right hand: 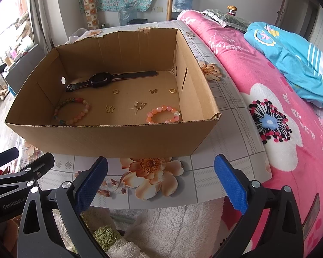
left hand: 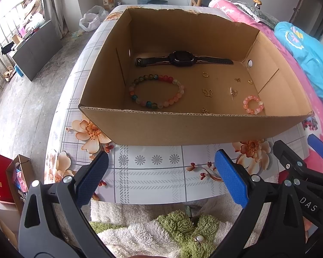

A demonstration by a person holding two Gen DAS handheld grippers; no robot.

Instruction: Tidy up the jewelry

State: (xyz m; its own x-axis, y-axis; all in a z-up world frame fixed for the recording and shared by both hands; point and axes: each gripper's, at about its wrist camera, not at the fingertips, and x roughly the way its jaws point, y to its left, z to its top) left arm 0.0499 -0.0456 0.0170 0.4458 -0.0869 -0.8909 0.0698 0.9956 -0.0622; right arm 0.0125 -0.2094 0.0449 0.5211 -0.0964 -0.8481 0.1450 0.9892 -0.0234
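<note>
Blue-padded left gripper [left hand: 161, 176] and right gripper [right hand: 161, 178] both gape wide, empty, short of the cardboard box [left hand: 183, 126].

left tongs [left hand: 161, 178]: spread wide, empty | right tongs [right hand: 161, 180]: spread wide, empty

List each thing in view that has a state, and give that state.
Left gripper: open, empty.
Right gripper: open, empty.
Box: open-topped, upright on the table.
Watch: strap unfastened, laid flat.
Big bracelet: lying flat in the box.
Pink bracelet: lying flat in the box.
</note>
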